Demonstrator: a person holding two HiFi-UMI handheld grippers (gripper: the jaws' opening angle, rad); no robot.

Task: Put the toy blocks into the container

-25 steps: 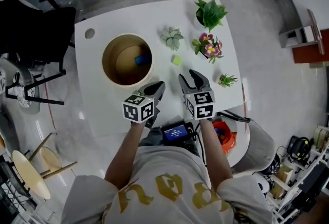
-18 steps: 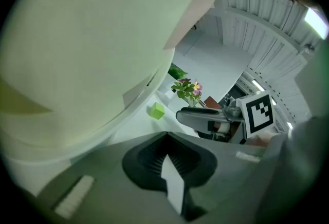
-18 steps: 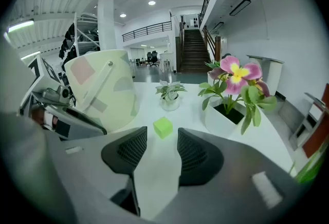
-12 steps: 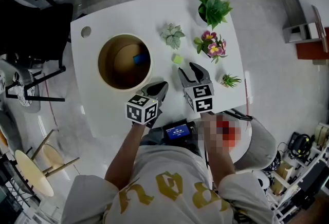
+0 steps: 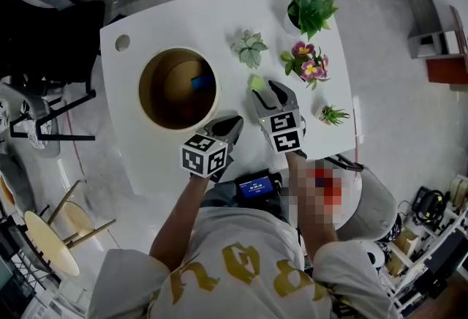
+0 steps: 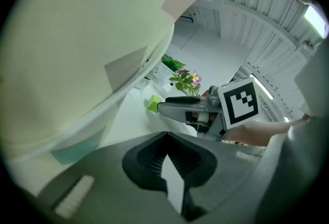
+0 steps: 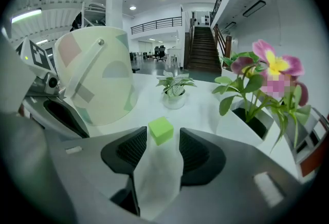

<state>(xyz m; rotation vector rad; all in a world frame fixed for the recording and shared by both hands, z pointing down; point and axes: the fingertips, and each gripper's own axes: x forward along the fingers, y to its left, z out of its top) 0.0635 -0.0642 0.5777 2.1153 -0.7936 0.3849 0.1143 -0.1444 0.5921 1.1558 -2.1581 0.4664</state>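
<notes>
Right gripper view: ribbed pads (image 7: 134,148) apart, matte green cube (image 7: 161,130) just ahead

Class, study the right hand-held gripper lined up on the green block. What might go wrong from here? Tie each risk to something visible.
The green block sits skewed at the mouth of the right hand-held gripper's open jaws; closing might catch a corner and flick it away.
The flowering plant stands close by; a swing could knock it.
</notes>
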